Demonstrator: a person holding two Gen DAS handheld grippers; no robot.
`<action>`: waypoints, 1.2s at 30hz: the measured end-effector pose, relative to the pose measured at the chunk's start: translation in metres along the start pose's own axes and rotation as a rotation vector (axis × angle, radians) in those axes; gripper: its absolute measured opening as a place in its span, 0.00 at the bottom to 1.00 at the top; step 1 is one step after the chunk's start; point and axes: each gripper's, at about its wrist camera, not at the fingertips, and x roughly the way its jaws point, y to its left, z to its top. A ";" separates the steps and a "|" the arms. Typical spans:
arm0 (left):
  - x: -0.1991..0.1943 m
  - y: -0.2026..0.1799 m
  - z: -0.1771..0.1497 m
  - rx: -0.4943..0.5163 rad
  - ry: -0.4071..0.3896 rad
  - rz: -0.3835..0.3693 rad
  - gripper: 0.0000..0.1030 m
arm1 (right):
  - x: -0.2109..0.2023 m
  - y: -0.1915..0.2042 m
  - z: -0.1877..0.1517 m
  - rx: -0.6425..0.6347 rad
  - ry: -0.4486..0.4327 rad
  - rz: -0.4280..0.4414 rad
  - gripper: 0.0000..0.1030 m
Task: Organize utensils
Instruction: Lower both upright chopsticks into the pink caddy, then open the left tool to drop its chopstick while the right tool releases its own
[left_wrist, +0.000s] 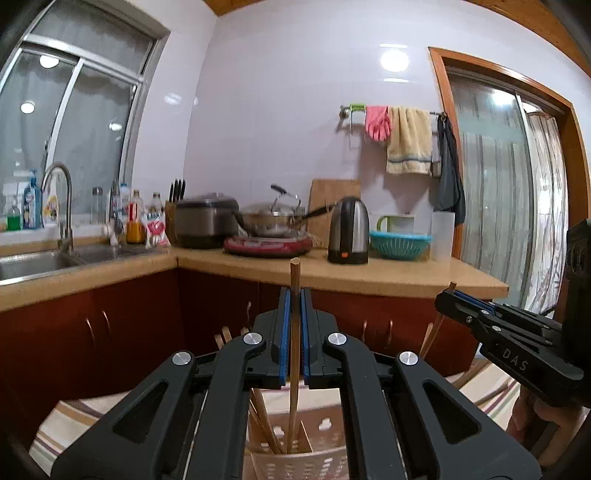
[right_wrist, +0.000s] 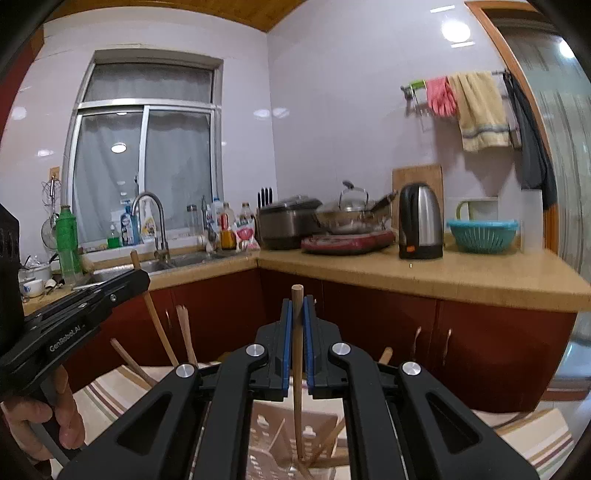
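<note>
Home kitchen. L-shaped counter (right_wrist: 424, 275) with tan top over dark red cabinet doors (right_wrist: 373, 317). Steel sink (left_wrist: 33, 264) and curved tap (left_wrist: 61, 199) under a sliding window (right_wrist: 147, 158); bottles (right_wrist: 227, 225) crowd the sill end. On the counter: knife block (left_wrist: 173, 210), rice cooker (left_wrist: 205, 219), lidded wok (left_wrist: 275, 219) on a red hotplate (left_wrist: 267, 245), electric kettle (left_wrist: 349, 230), teal colander (left_wrist: 400, 243), cutting board (left_wrist: 334, 195) against white wall tile. Wall rail (right_wrist: 461, 79) carries pink rubber gloves (right_wrist: 439, 96) and a yellow towel (right_wrist: 480, 110). Wood-framed door (left_wrist: 509, 177) at right.
</note>
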 end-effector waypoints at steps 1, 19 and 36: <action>0.002 0.000 -0.003 0.000 0.007 0.002 0.06 | 0.002 0.000 -0.002 0.000 0.007 -0.001 0.06; 0.010 0.004 -0.039 0.020 0.099 0.028 0.08 | 0.004 0.003 -0.019 -0.025 0.066 -0.026 0.07; 0.010 0.005 -0.043 0.025 0.143 0.049 0.46 | 0.001 0.005 -0.023 -0.037 0.098 -0.039 0.20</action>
